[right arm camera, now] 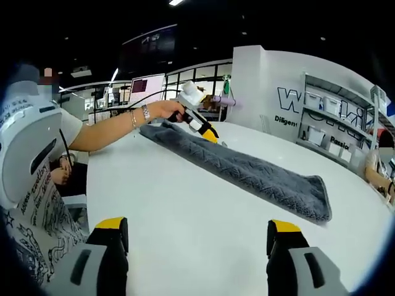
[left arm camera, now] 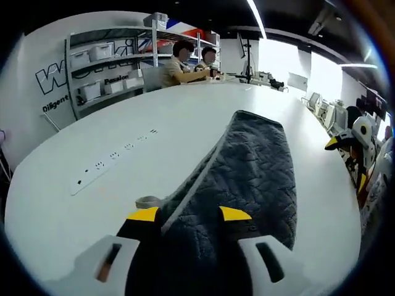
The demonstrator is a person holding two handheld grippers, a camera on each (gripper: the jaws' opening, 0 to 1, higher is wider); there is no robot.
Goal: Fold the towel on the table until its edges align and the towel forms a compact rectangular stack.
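Grey and quilted, the towel [left arm camera: 247,179] lies on the white table [left arm camera: 123,160] as a long narrow band, so I judge it is folded lengthwise and not yet a compact stack. My left gripper [left arm camera: 188,214] has the near end of the towel between its yellow-tipped jaws and seems clamped on the cloth; in the right gripper view I see it [right arm camera: 208,133] at the far end of the band, held by a hand [right arm camera: 163,110]. My right gripper [right arm camera: 199,237] hovers over bare table with jaws wide apart, holding nothing, near the towel but not touching.

I think the risk is a one-sided pull: if the left end is lifted alone, the free end may drag and the edges will not align.

The table is smooth, round and large, with a flat power strip [left arm camera: 114,155]. Behind are shelves with boxes [left arm camera: 102,68], a wall with lettering, and two seated persons [left arm camera: 191,60].
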